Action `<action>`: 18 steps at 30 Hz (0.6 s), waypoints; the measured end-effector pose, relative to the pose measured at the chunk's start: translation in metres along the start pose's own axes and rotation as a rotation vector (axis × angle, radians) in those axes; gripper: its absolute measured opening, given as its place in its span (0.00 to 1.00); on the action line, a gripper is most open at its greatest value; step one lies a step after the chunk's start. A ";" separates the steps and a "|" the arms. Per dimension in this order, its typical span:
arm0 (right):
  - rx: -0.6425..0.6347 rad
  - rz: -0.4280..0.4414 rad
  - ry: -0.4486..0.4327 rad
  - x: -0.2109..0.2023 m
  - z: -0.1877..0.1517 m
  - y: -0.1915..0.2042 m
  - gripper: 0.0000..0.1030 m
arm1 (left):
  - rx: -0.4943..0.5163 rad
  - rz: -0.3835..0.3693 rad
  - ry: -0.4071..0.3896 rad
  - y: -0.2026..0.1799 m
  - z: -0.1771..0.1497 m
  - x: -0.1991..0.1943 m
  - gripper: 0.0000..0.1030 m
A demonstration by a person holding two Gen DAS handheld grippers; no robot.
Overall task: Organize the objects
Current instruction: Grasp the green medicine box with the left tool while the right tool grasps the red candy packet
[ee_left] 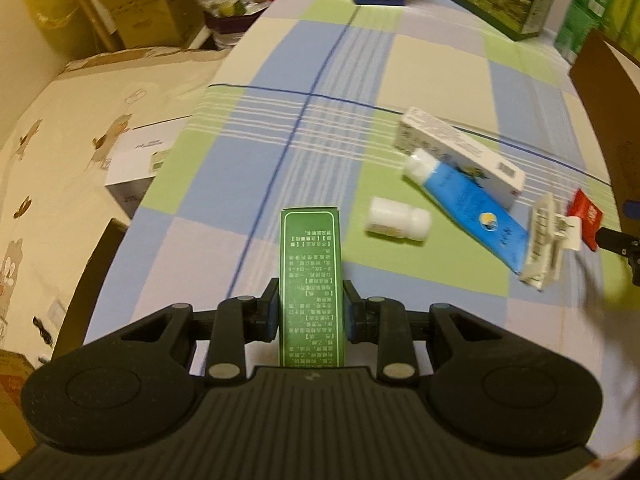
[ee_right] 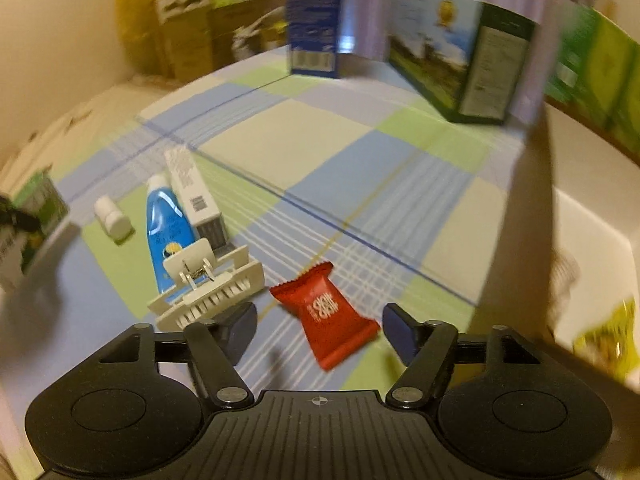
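Gripping a green box (ee_left: 311, 280) between its two fingers (ee_left: 269, 312), the left gripper (ee_left: 311, 308) held it lengthwise above the checked cloth of the desk (ee_left: 280, 80), the box's printed face turned up toward the camera. Ahead and to the right on the cloth lay a small white bottle (ee_left: 398, 222) on its side, and beyond it a blue tube (ee_left: 472, 204) rested against a long white carton (ee_left: 460, 152). A cream hair claw clip (ee_left: 544, 236) sat at the tube's flat end, with a red sachet (ee_left: 585, 216) just past it.

The right gripper (ee_right: 320, 330) hovered low over the desk with its fingers (ee_right: 240, 326) spread wide and nothing between them; the red sachet lay on the cloth in the gap, touching neither finger. The clip lay just beside the left-hand finger. A blue carton (ee_right: 314, 20) and a box printed with a landscape (ee_right: 440, 64) stood at the far edge of the desk. Much of the right view was blurred.
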State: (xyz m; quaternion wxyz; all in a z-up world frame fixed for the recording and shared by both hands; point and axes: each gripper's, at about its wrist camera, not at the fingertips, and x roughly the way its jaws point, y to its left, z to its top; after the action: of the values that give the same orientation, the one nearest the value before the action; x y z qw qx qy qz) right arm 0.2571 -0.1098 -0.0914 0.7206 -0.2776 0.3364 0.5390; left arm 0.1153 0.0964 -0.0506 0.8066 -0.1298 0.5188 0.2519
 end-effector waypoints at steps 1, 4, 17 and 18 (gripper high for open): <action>-0.033 -0.003 0.009 0.006 0.002 0.001 0.61 | -0.007 0.004 0.002 0.003 0.000 0.001 0.25; -0.086 -0.004 0.033 0.021 0.004 0.002 0.59 | -0.026 0.014 0.008 0.008 -0.001 0.005 0.25; -0.072 0.051 0.114 0.045 0.006 -0.010 0.29 | -0.060 0.034 0.039 0.016 -0.003 0.018 0.25; -0.060 0.053 0.114 0.044 0.005 -0.010 0.29 | -0.059 0.034 0.039 0.016 -0.003 0.019 0.25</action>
State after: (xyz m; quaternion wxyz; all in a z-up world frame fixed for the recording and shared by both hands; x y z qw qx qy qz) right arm 0.2761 -0.0826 -0.1226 0.6772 -0.3205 0.3676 0.5509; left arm 0.1112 0.1134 -0.0677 0.7876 -0.1496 0.5291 0.2782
